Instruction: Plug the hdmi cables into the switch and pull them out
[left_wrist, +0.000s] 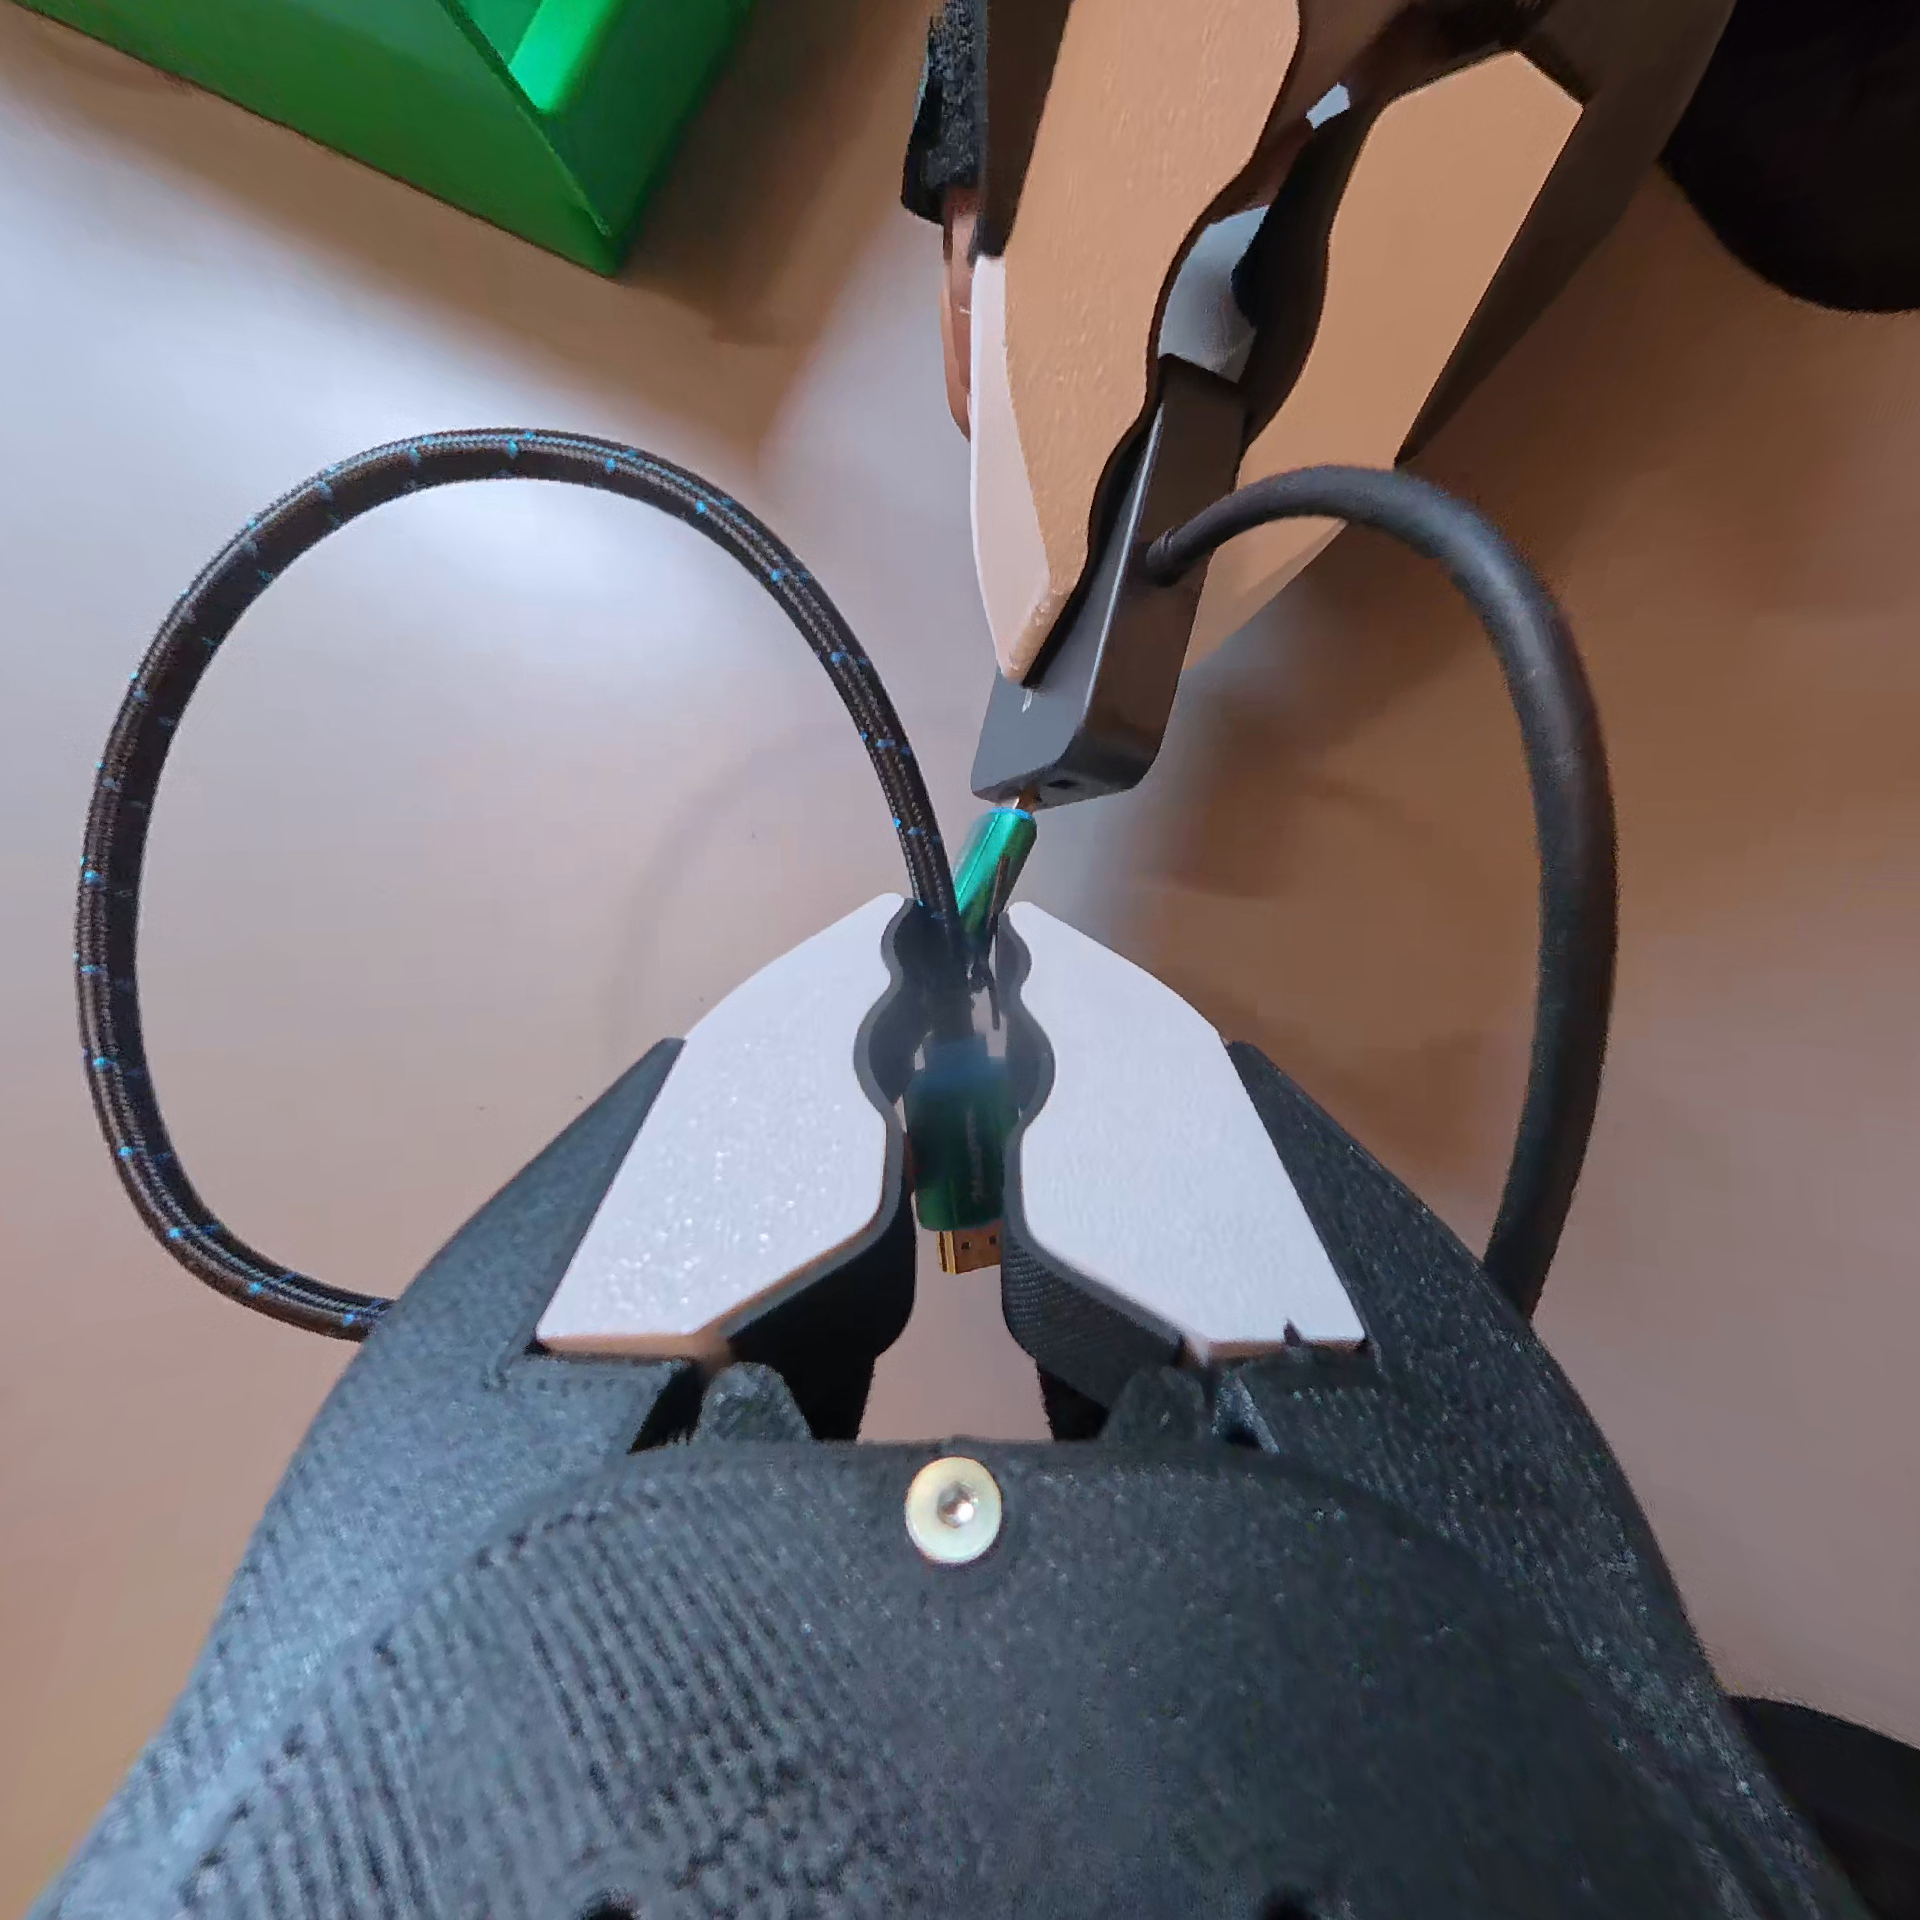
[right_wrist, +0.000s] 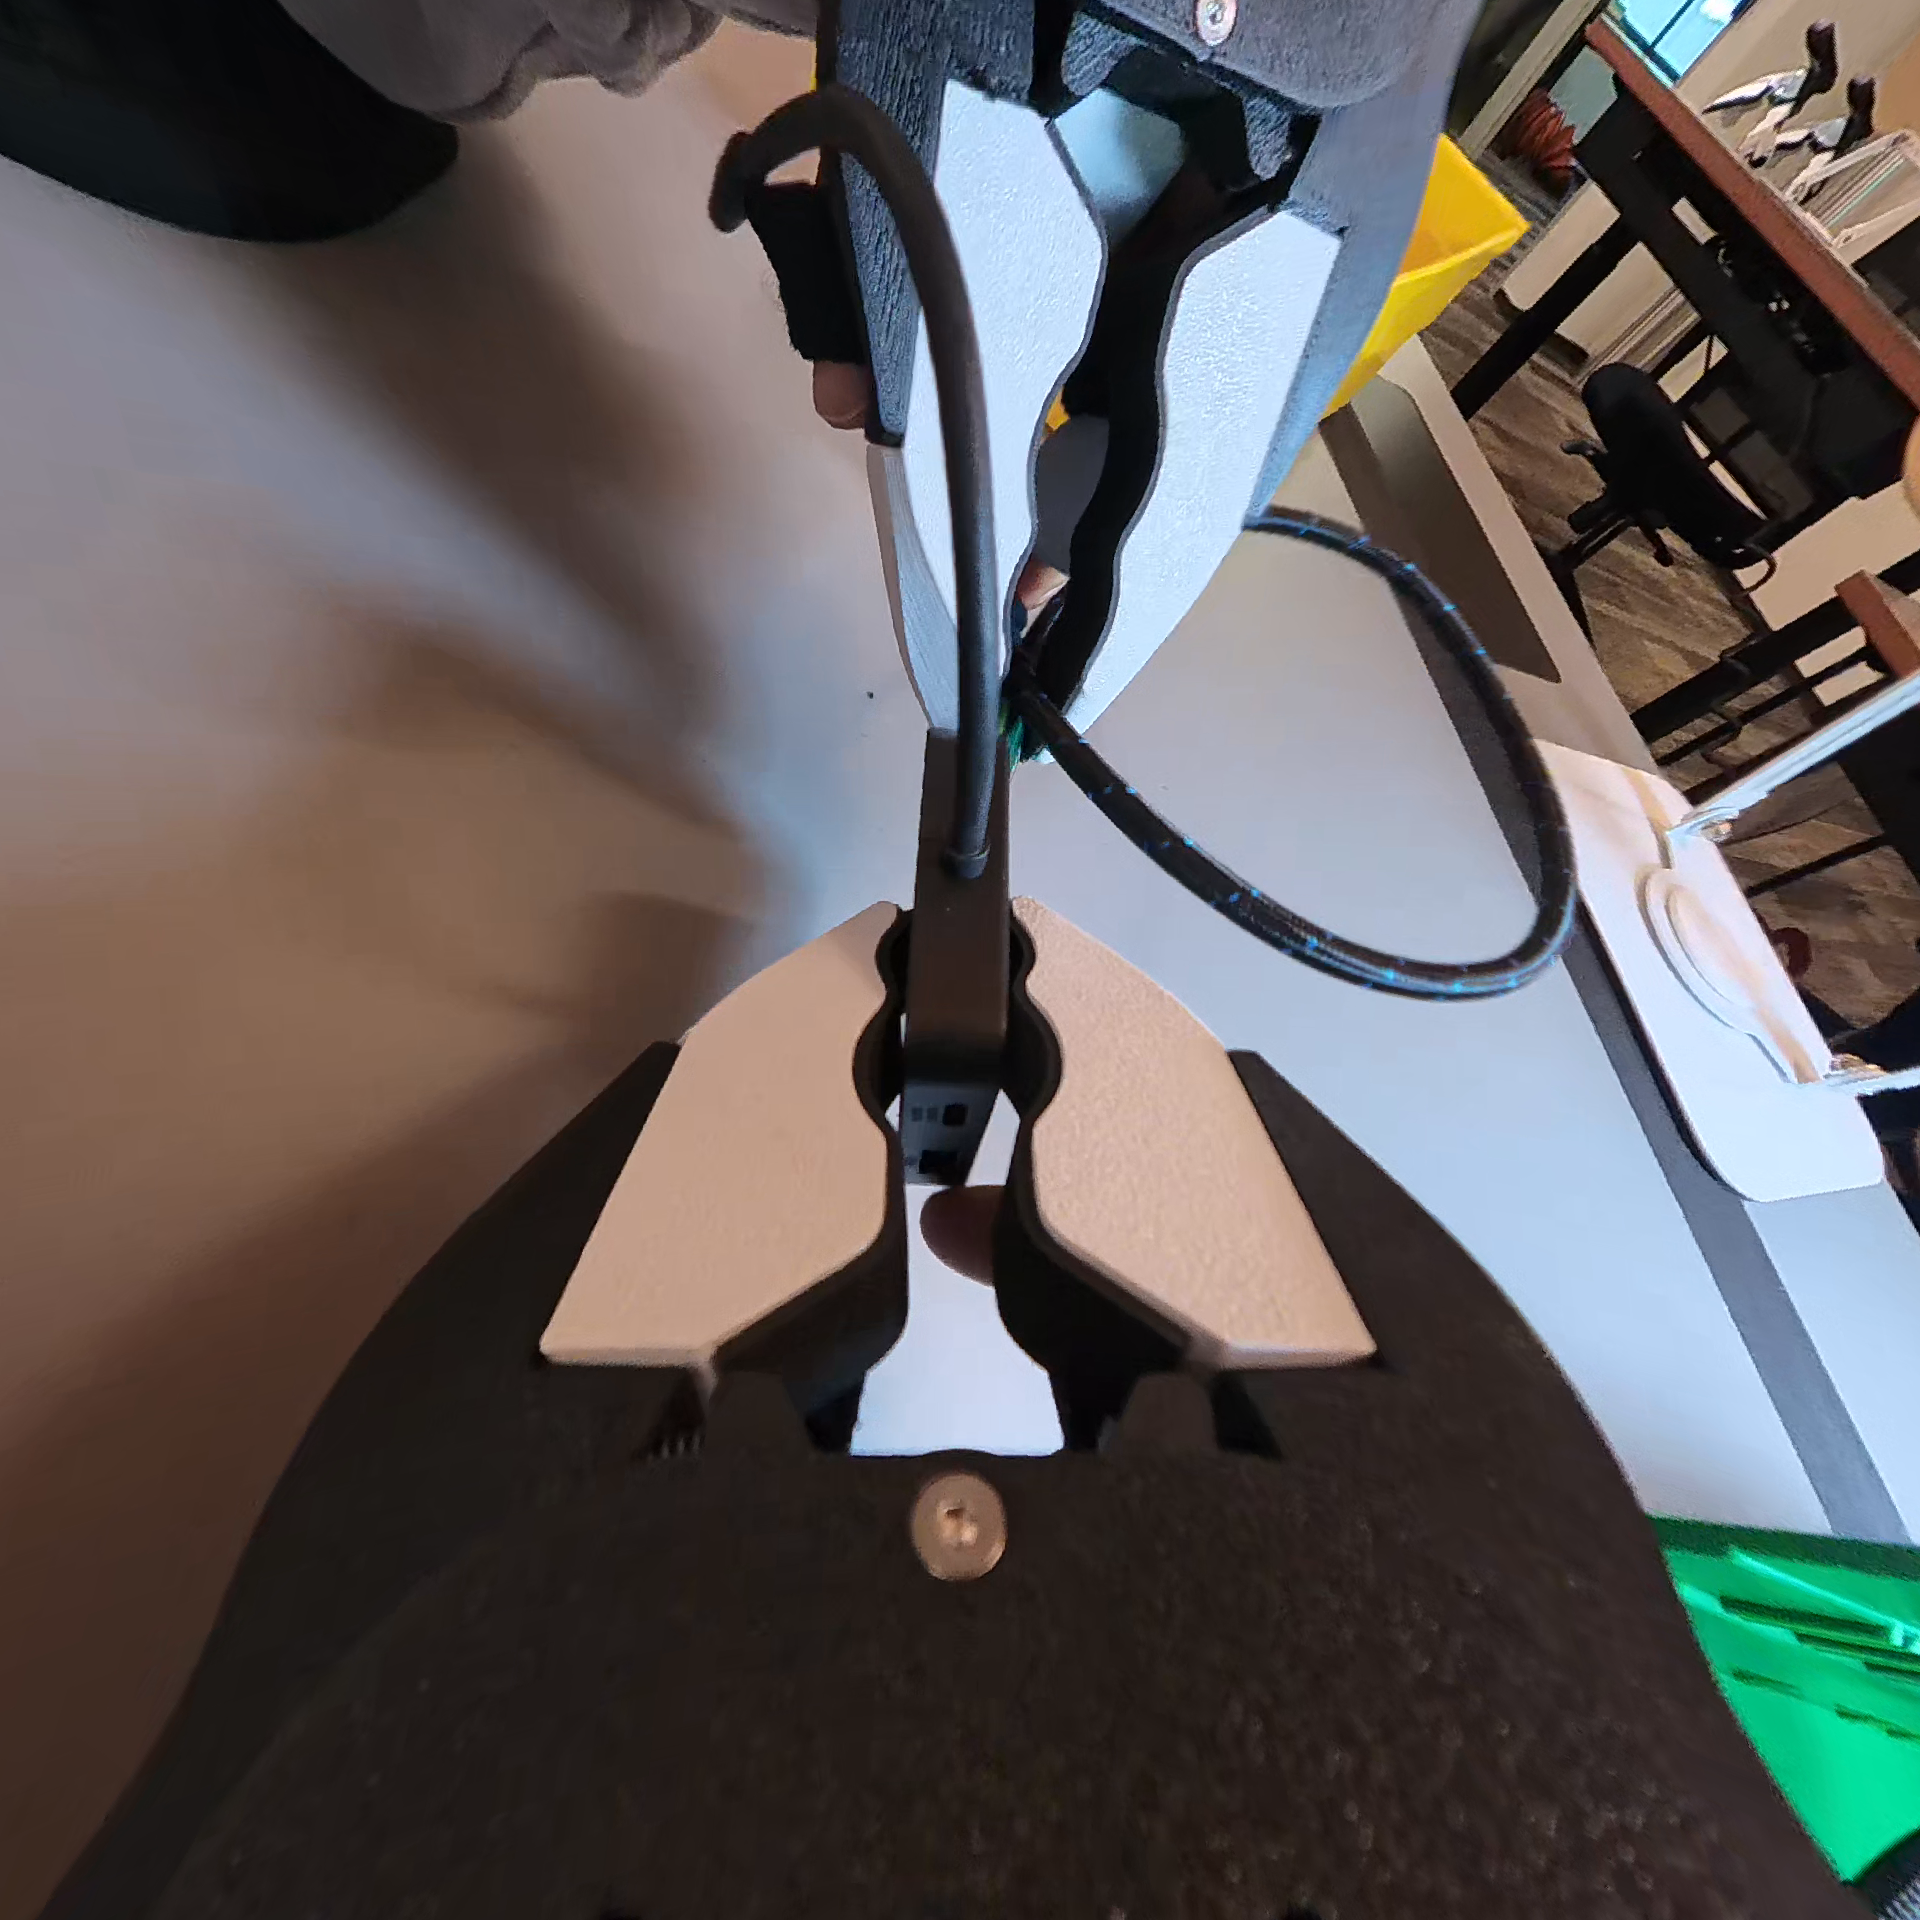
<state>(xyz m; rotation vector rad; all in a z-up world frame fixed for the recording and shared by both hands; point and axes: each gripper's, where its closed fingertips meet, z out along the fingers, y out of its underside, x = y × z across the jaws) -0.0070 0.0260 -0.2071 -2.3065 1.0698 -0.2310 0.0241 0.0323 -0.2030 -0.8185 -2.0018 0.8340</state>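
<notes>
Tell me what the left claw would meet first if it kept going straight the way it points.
The black switch, held by the right claw just beyond. The green HDMI plug in the left claw already has its metal tip at the switch's end face; whether it is seated is unclear.

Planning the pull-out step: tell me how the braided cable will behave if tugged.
The braided cable holds a springy loop, so it probably flexes rather than going limp. Its green plug, clamped in the left gripper, looks rigid. The woven sheath likely grips well.
</notes>
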